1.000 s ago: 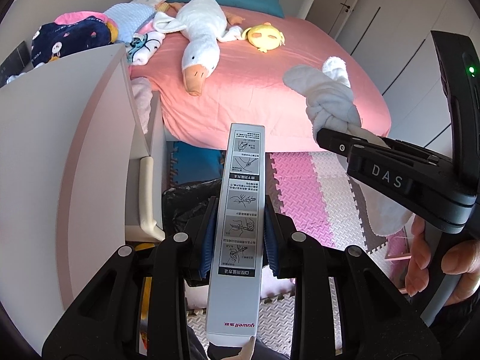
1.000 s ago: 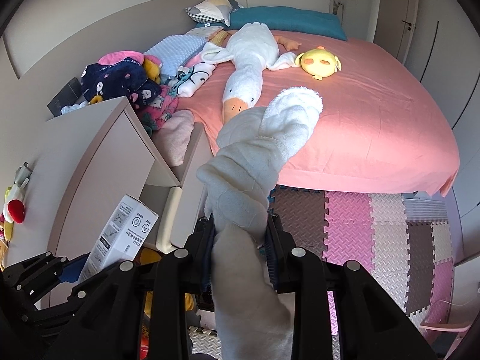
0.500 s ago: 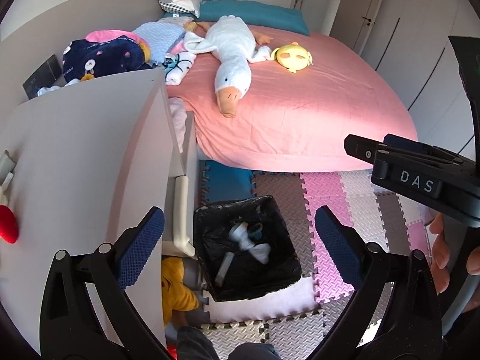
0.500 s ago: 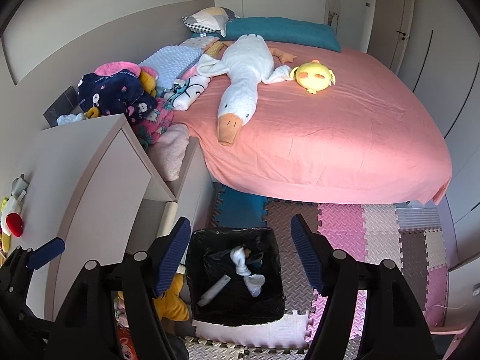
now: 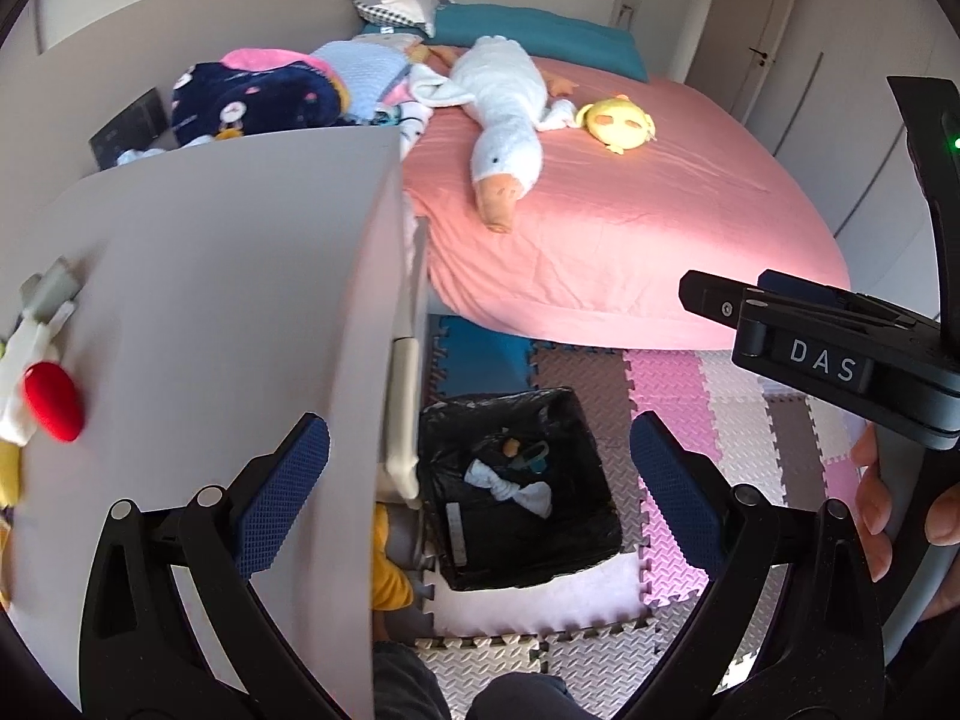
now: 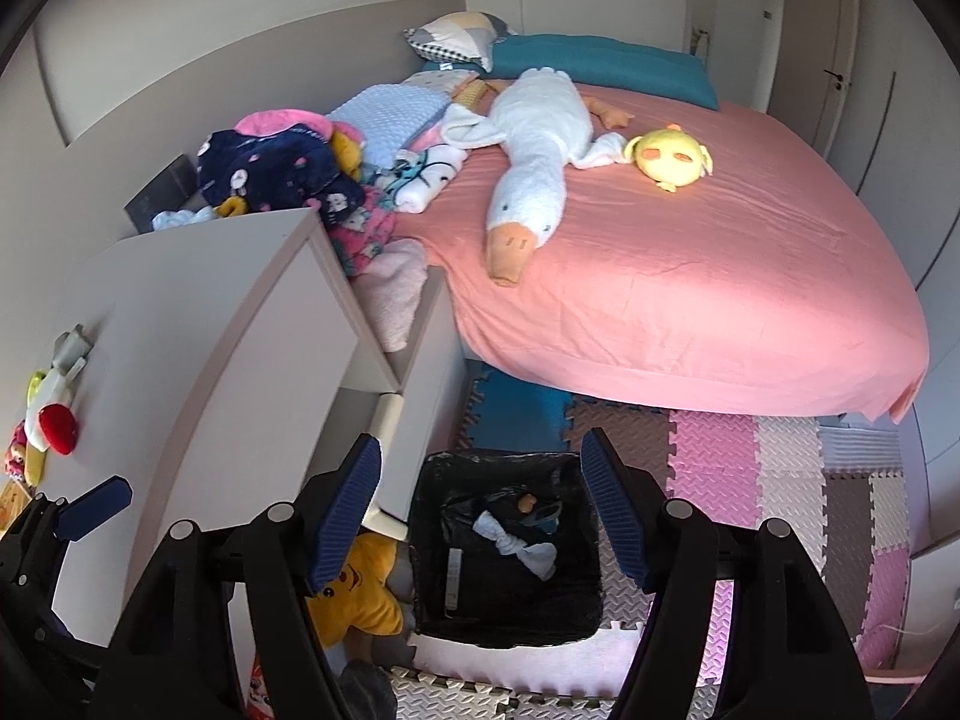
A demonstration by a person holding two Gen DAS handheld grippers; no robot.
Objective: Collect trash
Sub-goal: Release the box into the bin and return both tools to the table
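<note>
A black-lined trash bin (image 5: 432,438) stands on the foam floor mat beside the white cabinet; it also shows in the right wrist view (image 6: 432,540). In it lie a knotted white cloth (image 5: 516,487), a grey box (image 5: 454,531) and small dark items. The cloth (image 6: 516,546) and box (image 6: 453,576) show in the right wrist view too. My left gripper (image 5: 474,492) is open and empty above the bin. My right gripper (image 6: 480,516) is open and empty above the bin, and its body (image 5: 840,354) shows at the right of the left wrist view.
A white cabinet (image 5: 210,330) stands at the left with a red-and-white toy (image 5: 42,396) on top. A pink bed (image 6: 660,264) holds a goose plush (image 6: 534,156) and a yellow plush (image 6: 669,159). A yellow star toy (image 6: 360,594) lies beside the bin.
One second ago my left gripper held the grey box and my right held the white cloth. Both opened and both items now lie in the bin. Both grippers have since risen.
</note>
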